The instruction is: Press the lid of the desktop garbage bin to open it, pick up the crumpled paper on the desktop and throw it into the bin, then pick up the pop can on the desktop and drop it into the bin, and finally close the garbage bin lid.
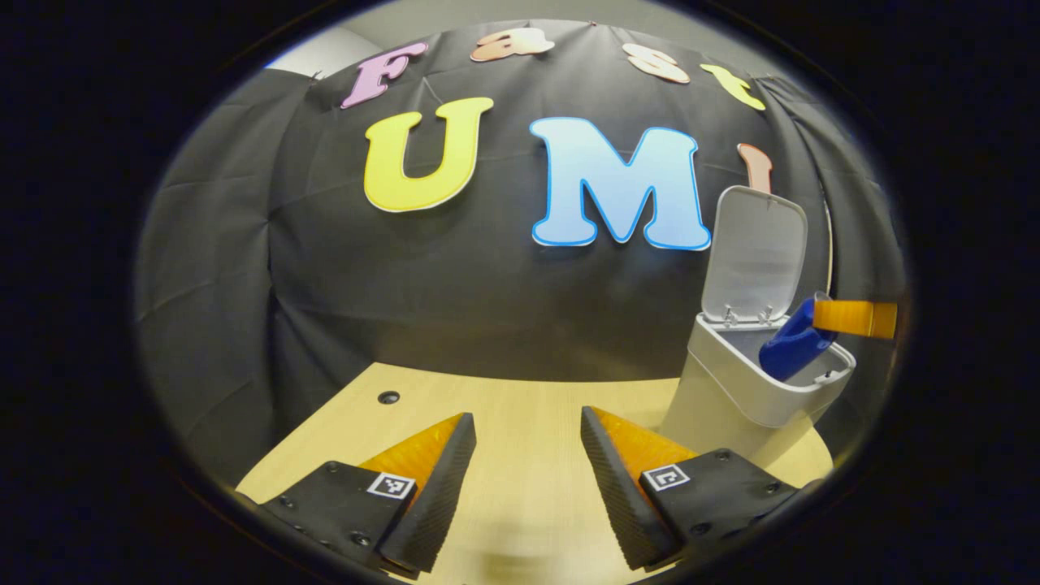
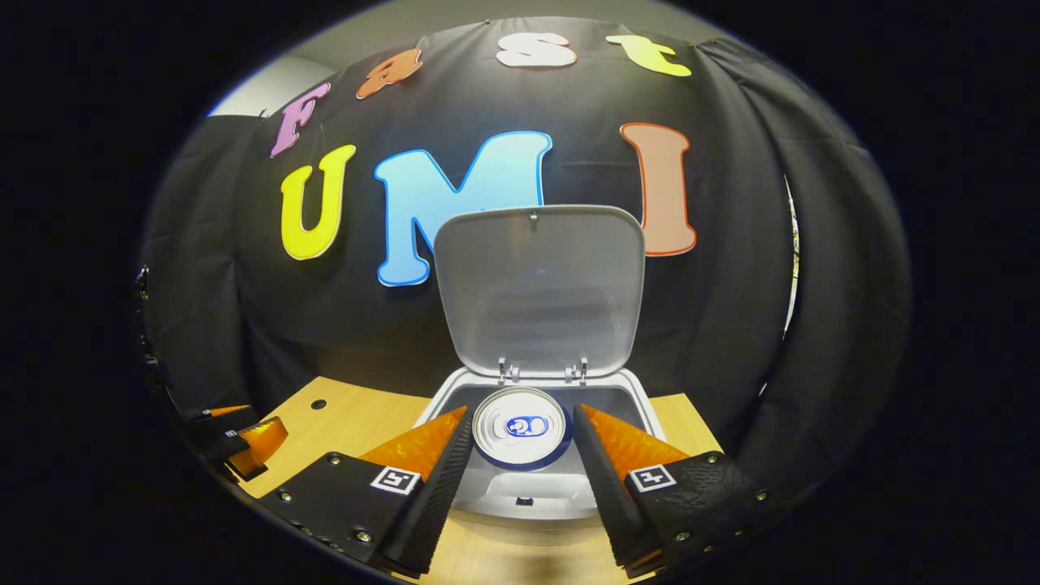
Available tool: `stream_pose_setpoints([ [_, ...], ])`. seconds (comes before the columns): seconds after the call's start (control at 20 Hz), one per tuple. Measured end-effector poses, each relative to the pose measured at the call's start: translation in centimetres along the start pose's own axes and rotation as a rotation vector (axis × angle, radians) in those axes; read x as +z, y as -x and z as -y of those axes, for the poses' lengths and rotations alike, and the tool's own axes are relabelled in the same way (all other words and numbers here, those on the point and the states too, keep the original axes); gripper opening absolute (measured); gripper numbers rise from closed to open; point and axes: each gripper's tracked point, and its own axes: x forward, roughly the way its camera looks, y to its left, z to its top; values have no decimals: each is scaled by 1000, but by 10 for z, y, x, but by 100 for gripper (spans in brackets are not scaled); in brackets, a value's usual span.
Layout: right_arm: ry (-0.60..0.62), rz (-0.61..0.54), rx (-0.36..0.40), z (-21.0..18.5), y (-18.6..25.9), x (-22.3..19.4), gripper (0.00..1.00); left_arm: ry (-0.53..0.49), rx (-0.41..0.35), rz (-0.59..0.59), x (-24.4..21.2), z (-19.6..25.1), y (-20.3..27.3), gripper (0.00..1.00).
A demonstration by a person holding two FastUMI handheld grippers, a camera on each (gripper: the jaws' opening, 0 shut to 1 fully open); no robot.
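Note:
The white desktop bin (image 2: 536, 496) stands with its lid (image 2: 540, 284) raised upright. My right gripper (image 2: 522, 418) hovers over the bin's mouth, shut on the blue pop can (image 2: 520, 426). The can's silver top faces the camera, with a fingertip pressed on each side. In the left gripper view the can (image 1: 792, 349) tilts down into the bin (image 1: 731, 390) under the upright lid (image 1: 751, 256). My left gripper (image 1: 528, 431) is open above the wooden desktop (image 1: 528, 487), left of the bin, with nothing between its fingers. The crumpled paper is hidden.
A small round hole (image 1: 388, 397) marks the desktop's back left. The black cloth wall hangs close behind the bin. In the right gripper view my left gripper (image 2: 236, 443) sits low at the far left edge of the desk.

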Motion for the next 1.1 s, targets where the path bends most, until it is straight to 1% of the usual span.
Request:
stream_pose_setpoints([
  [0.1, -13, -22, -13, 6, -3, -9, 78, -3, 2, -2, 0, -1, 0, 87],
  [0.15, -18, -32, -20, 9, -5, -12, 78, -4, 2, -3, -1, -1, -1, 79],
  [0.2, -23, -43, -27, 12, -6, -16, 78, -4, 2, -4, -1, 0, -2, 79],
  [0.25, -28, -55, -36, 16, -8, -21, 78, -4, 1, -6, -1, 0, -2, 87],
  [0.35, -42, -83, -59, 24, -11, -30, 78, -2, 0, -9, -2, 1, -2, 86],
  [0.4, -53, -99, -66, 27, -12, -35, 78, -2, -1, -12, -3, 2, -3, 79],
  [0.45, -65, -113, -71, 30, -14, -40, 75, -2, 0, -14, -5, 2, -3, 94],
  [0.5, -61, -96, -68, 29, -14, -36, 75, -1, 0, -16, -5, 2, -3, 86],
  [0.55, -56, -101, -77, 32, -18, -40, 78, 1, 1, -18, -6, 1, -3, 87],
  [0.6, -55, -103, -73, 30, -18, -41, 78, 3, 2, -20, -7, 0, -3, 94],
  [1.1, -5, -110, -78, 25, -23, -44, 78, 13, 10, -35, -13, -2, 0, 94],
])
